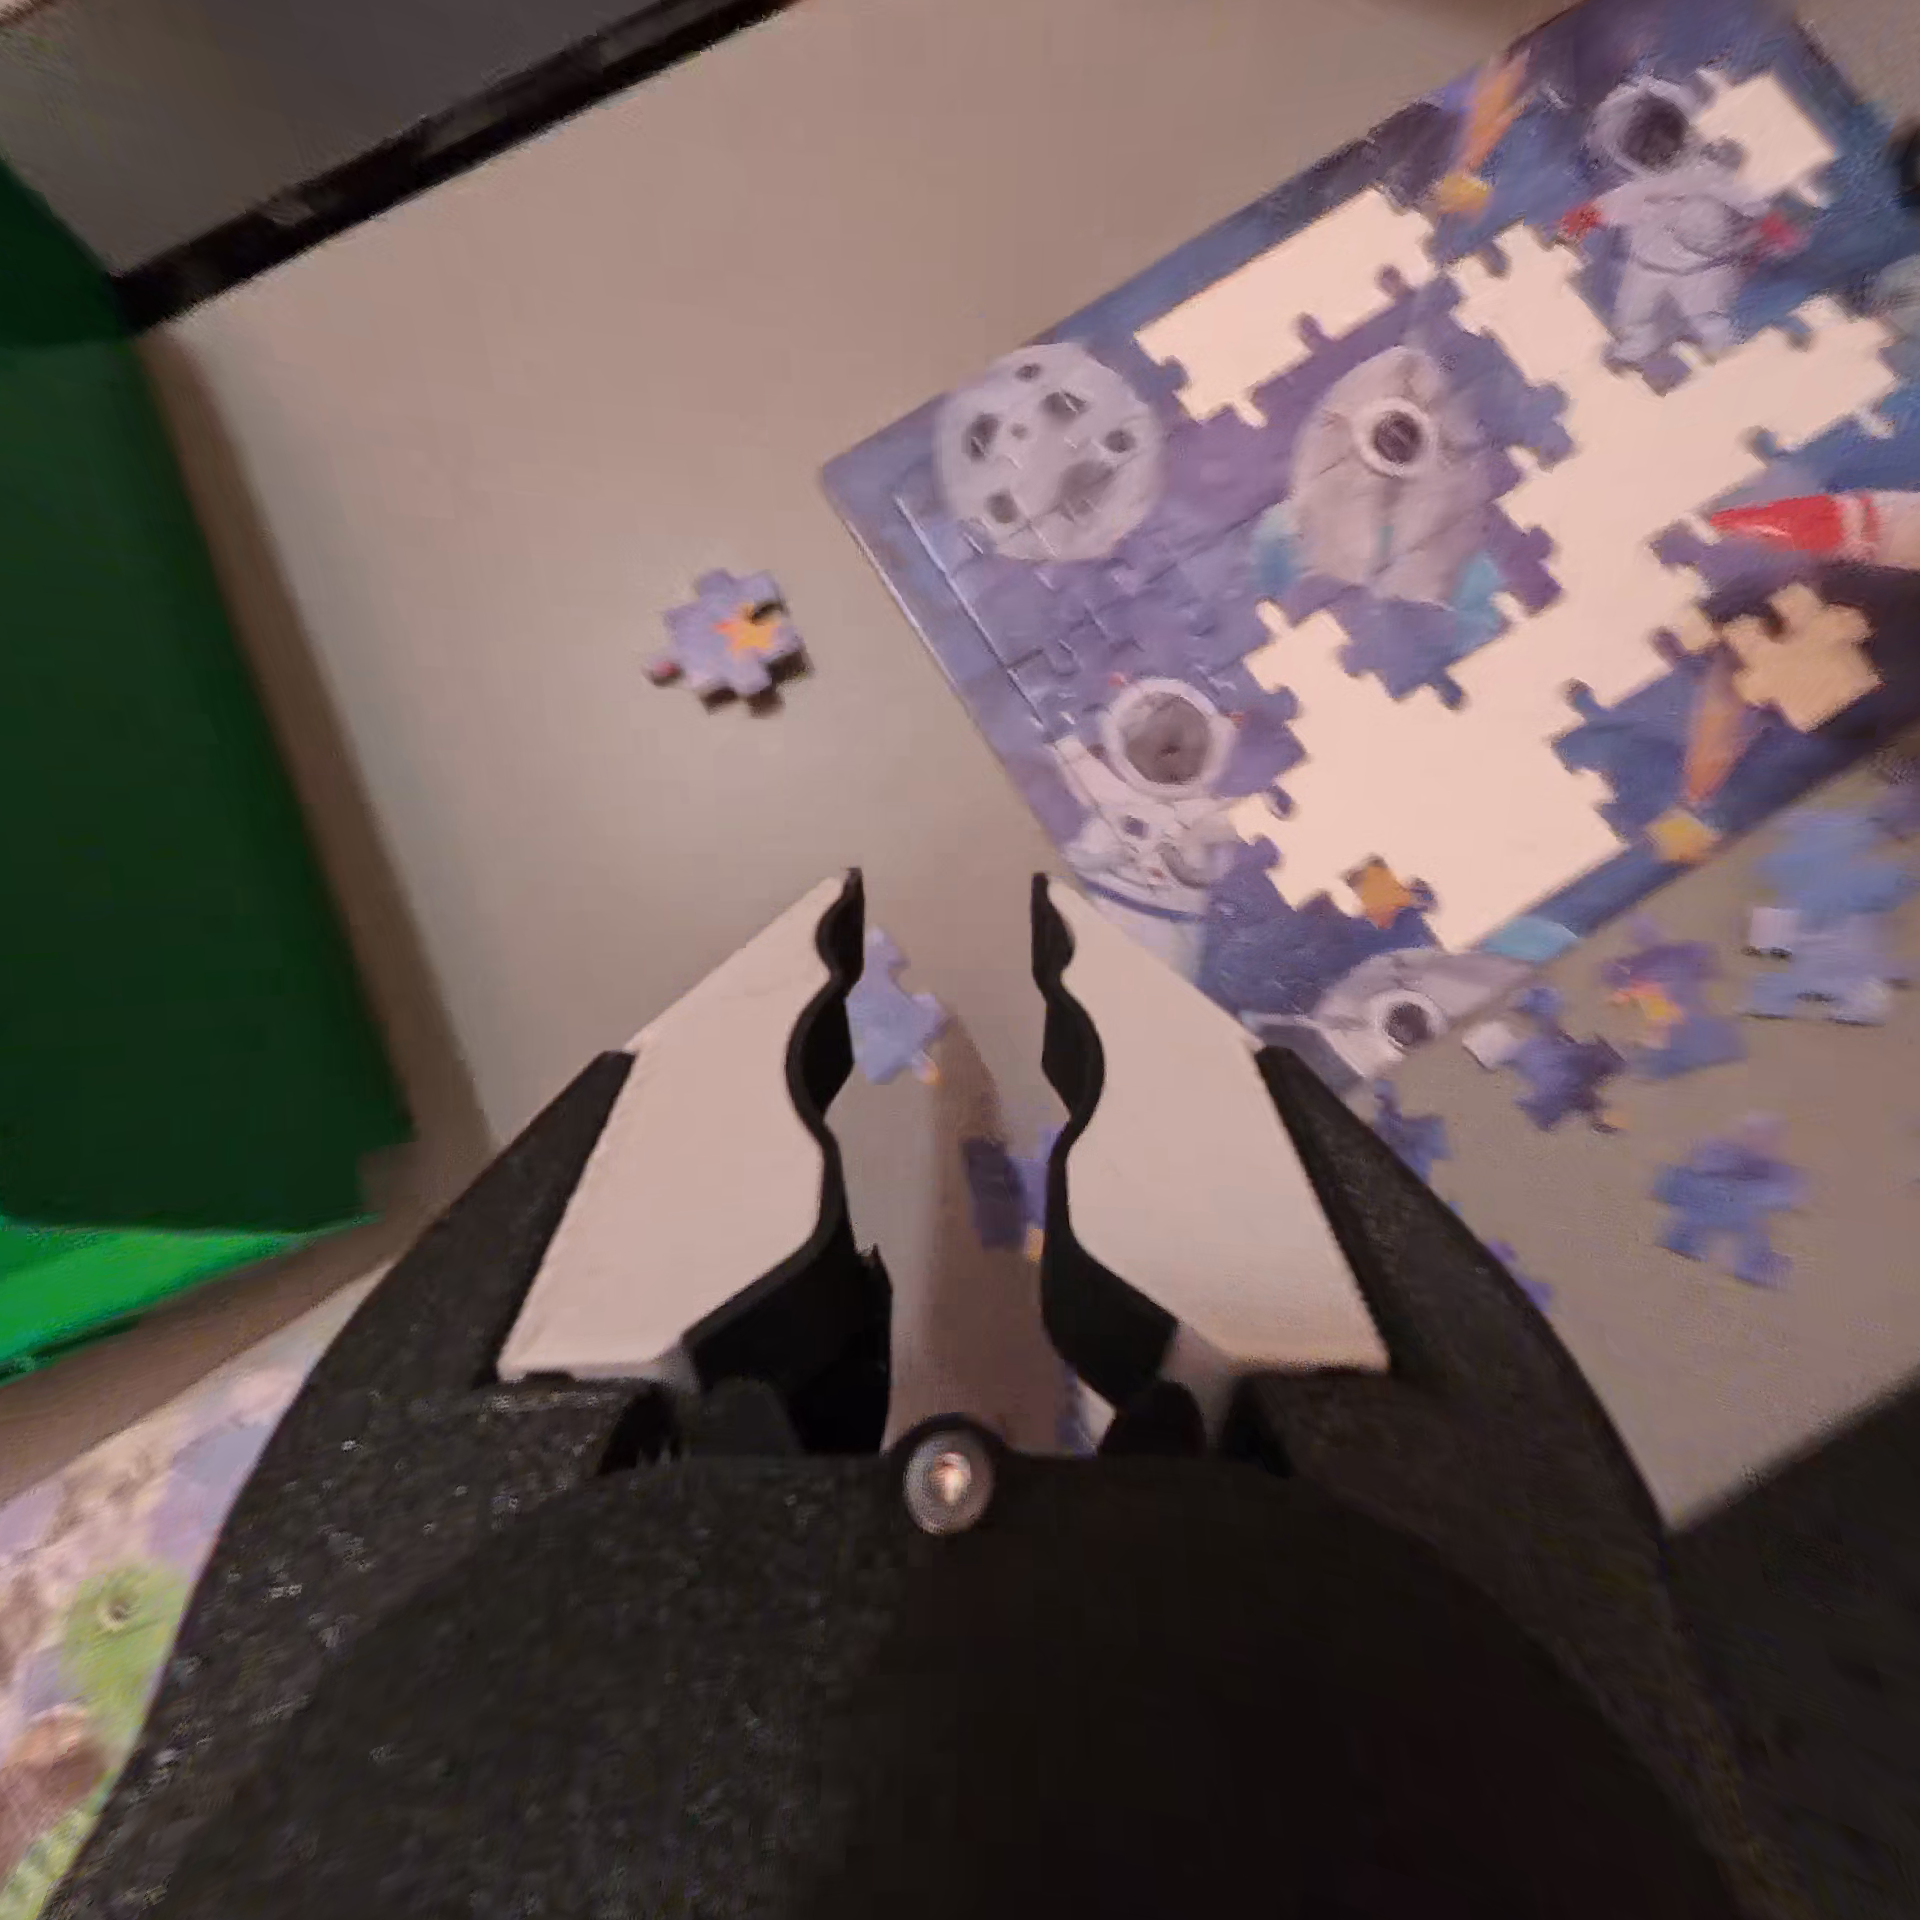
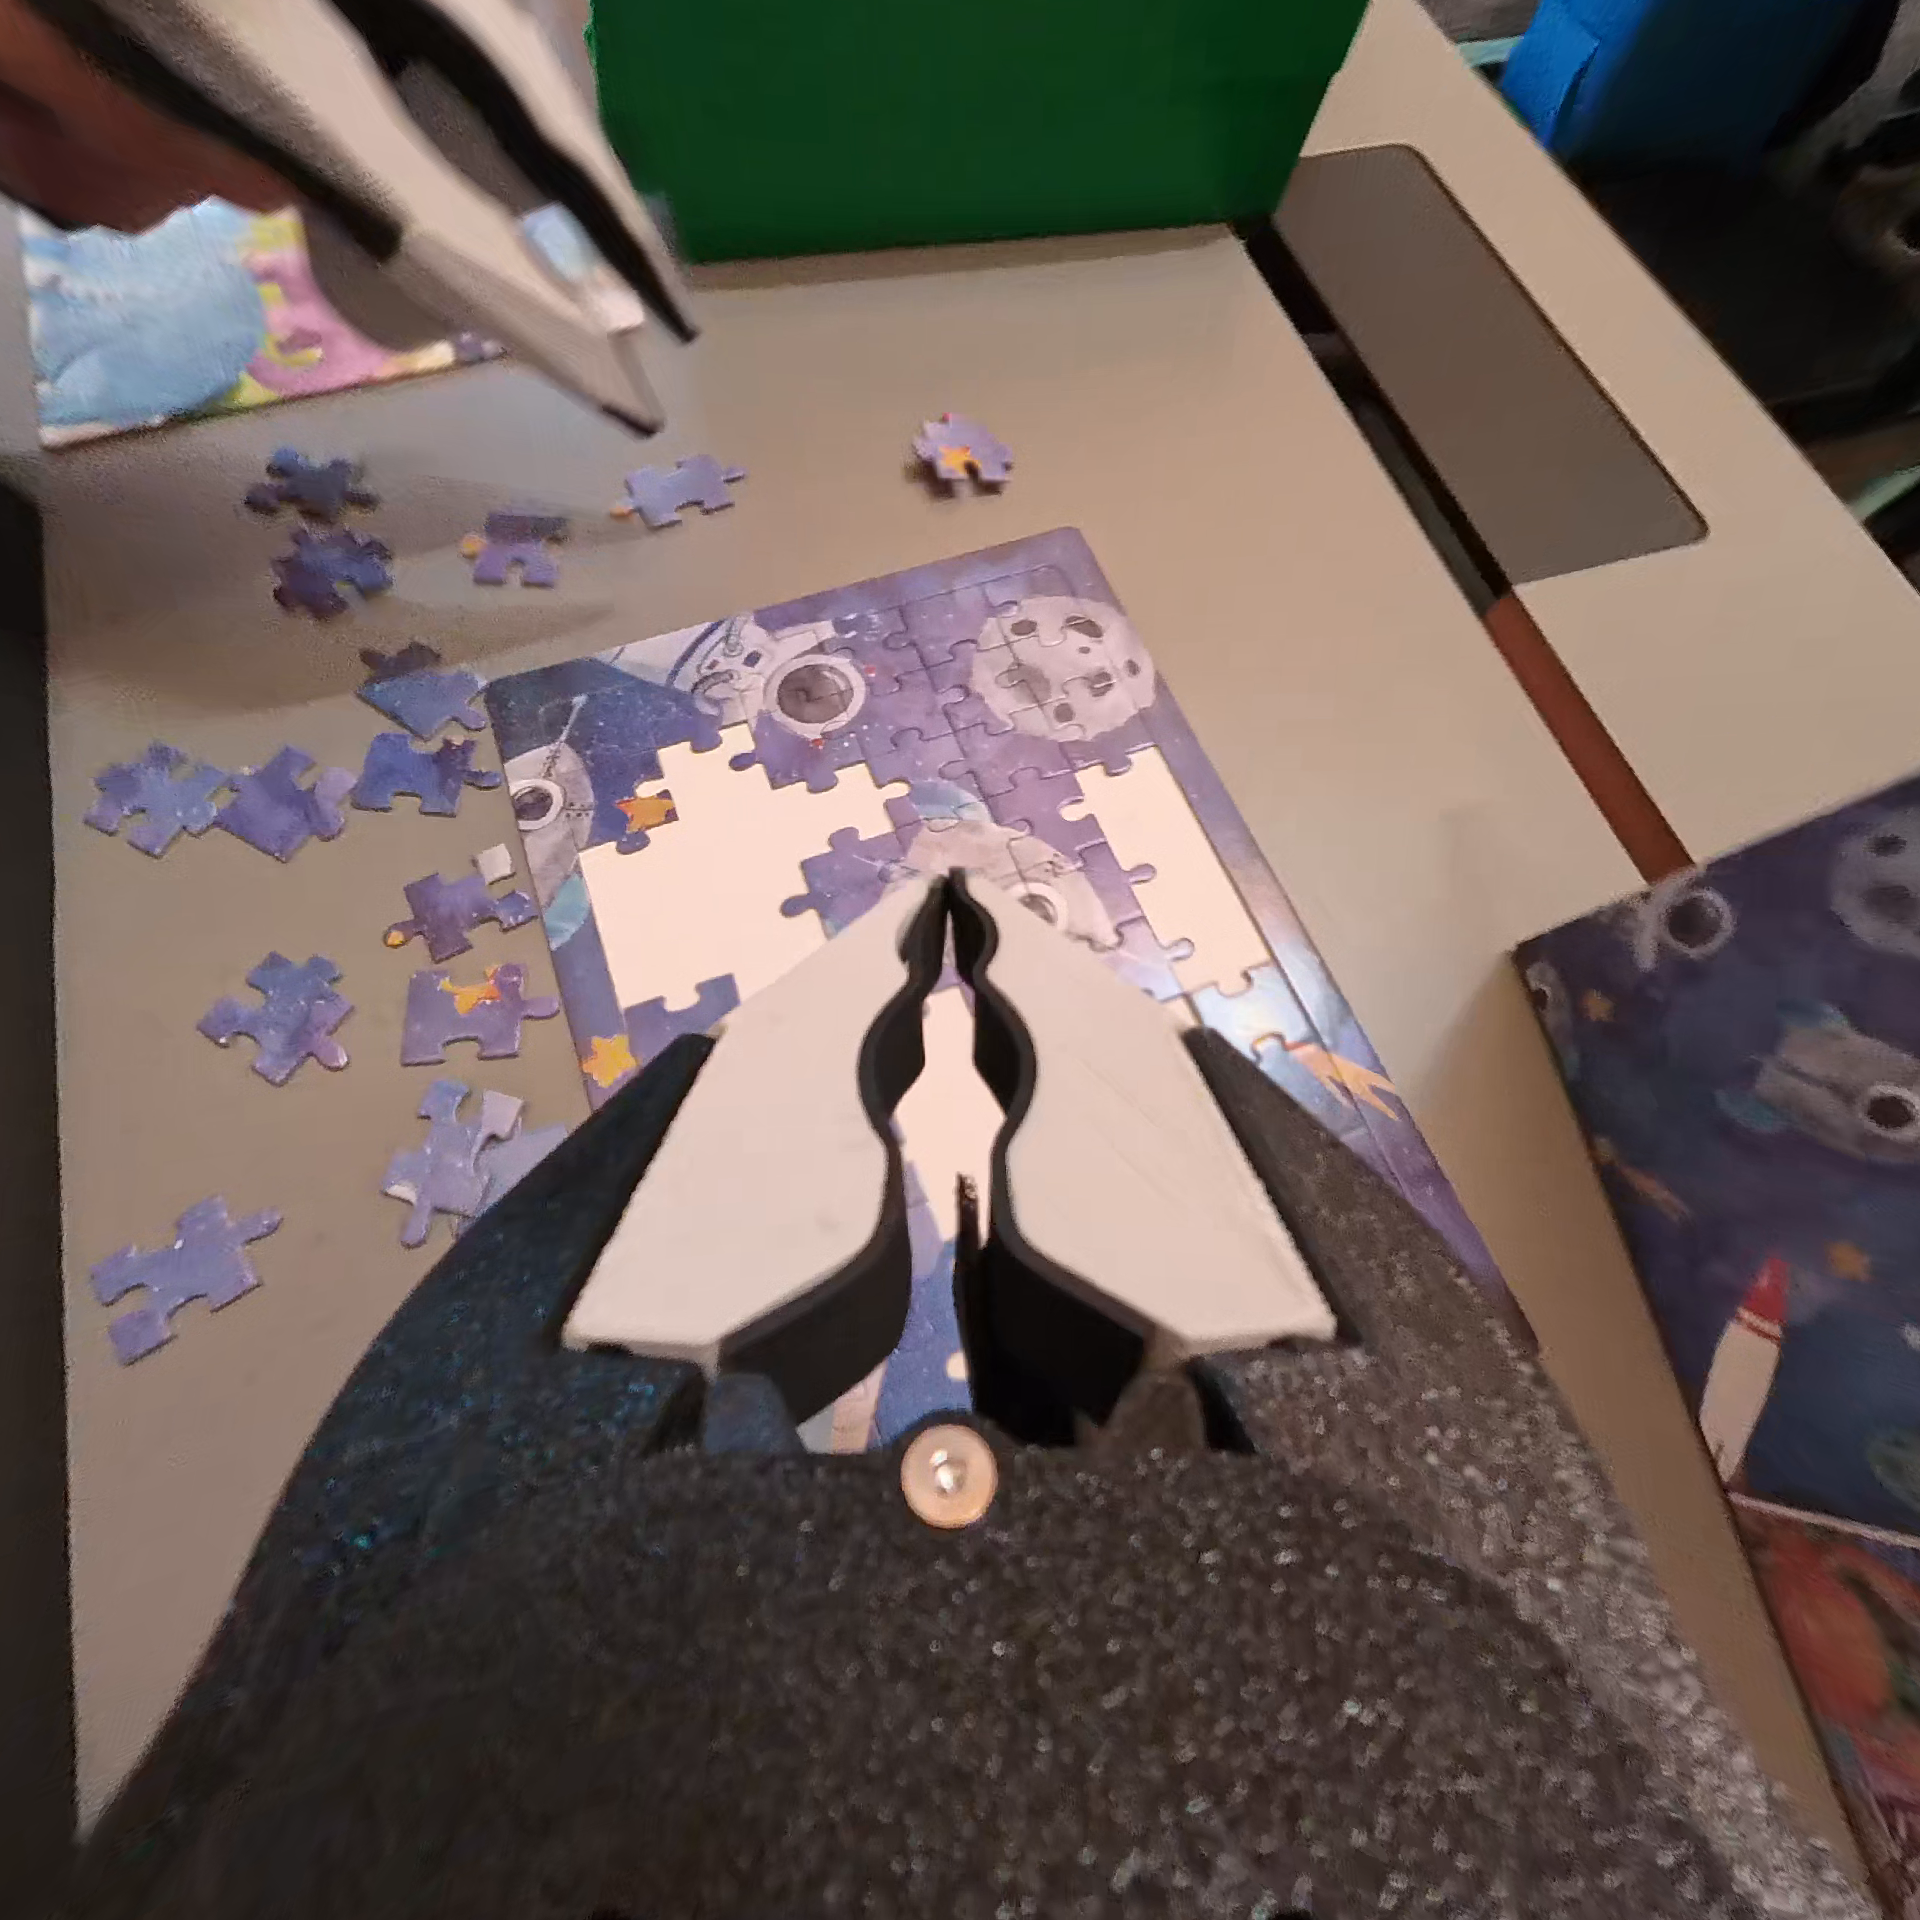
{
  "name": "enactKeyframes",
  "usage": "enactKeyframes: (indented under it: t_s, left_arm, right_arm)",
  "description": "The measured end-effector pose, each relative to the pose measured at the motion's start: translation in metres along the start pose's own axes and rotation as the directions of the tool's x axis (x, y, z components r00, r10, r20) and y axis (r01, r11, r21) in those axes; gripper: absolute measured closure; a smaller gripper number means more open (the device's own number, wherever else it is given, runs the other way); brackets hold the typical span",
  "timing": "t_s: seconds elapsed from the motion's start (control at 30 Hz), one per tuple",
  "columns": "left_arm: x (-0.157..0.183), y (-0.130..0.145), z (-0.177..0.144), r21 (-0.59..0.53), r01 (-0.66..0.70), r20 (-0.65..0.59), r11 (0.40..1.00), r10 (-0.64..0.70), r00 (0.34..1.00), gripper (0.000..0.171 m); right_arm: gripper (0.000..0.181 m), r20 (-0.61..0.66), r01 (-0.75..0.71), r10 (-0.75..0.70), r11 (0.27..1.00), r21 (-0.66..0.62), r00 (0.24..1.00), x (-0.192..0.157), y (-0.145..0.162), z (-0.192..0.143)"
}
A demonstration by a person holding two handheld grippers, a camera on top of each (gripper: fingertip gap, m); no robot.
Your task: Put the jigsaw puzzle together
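Lying flat on the grey bench [image 2: 1195, 436], the jigsaw puzzle [image 2: 935, 707] is seen at the centre of the right wrist view and at the upper right of the left wrist view, with white gaps left in its middle. Loose pieces [image 2: 281, 1013] are scattered at the left of the right wrist view; a single piece with a star [image 1: 732, 639] lies apart. The left tongs [image 1: 945, 899] are held apart above a loose piece. The right tongs [image 2: 951, 894] are brought together at the tips over the puzzle; nothing is seen between them. A green box [image 2: 966, 114] stands beyond.
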State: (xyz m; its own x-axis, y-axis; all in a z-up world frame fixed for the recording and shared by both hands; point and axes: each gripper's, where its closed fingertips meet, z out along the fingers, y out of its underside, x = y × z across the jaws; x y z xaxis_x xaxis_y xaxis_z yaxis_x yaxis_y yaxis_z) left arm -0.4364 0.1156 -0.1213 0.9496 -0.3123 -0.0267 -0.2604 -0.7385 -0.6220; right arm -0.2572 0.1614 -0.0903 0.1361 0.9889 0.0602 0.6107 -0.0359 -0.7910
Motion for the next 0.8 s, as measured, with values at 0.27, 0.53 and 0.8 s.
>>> enactKeyframes:
  t_s: [0.27, 0.53, 0.8]
  left_arm:
    - [-0.051, -0.021, 0.068, -0.070, -0.006, 0.048, 0.998, 0.009, 0.999, 0.113]
    - [-0.061, -0.019, 0.088, -0.018, 0.132, 0.047, 0.991, -0.131, 0.990, 0.114]
    - [-0.053, -0.017, 0.083, -0.005, 0.106, 0.030, 0.994, -0.106, 0.994, 0.138]
  right_arm:
    - [0.181, -0.019, 0.080, -0.081, 0.994, -0.071, 0.997, -0.007, 0.010, 0.013]
    - [0.181, -0.110, -0.052, 0.053, 0.999, 0.008, 0.992, 0.040, 0.020, -0.028]
    - [0.181, -0.084, -0.157, 0.166, 0.982, 0.105, 0.982, 0.055, 0.021, -0.042]
